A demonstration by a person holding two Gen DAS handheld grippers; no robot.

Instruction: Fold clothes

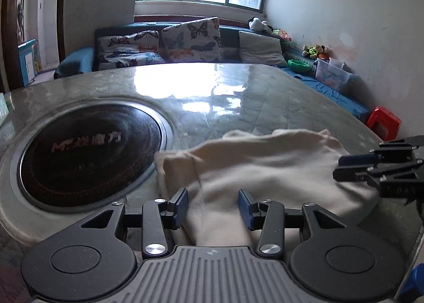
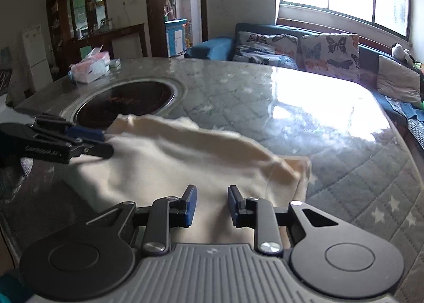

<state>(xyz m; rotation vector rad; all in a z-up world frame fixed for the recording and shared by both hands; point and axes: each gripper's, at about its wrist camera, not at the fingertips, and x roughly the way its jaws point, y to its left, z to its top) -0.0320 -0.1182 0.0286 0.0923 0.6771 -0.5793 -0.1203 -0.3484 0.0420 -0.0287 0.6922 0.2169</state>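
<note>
A cream garment [image 1: 265,168] lies rumpled and partly folded on the glass-topped table [image 1: 225,96]; it also shows in the right wrist view [image 2: 172,168]. My left gripper [image 1: 213,207] is open, its blue pads apart over the garment's near edge, holding nothing. My right gripper [image 2: 212,205] is open over the garment's near edge, a little narrower. In the left wrist view the right gripper [image 1: 341,168] enters from the right above the cloth. In the right wrist view the left gripper [image 2: 103,141] enters from the left at the garment's left side.
A round black hotplate [image 1: 90,154] is set into the table left of the garment. A tissue pack [image 2: 90,68] sits at the table's far left. A sofa with butterfly cushions [image 1: 190,38] stands behind. A red stool [image 1: 384,121] stands at the right.
</note>
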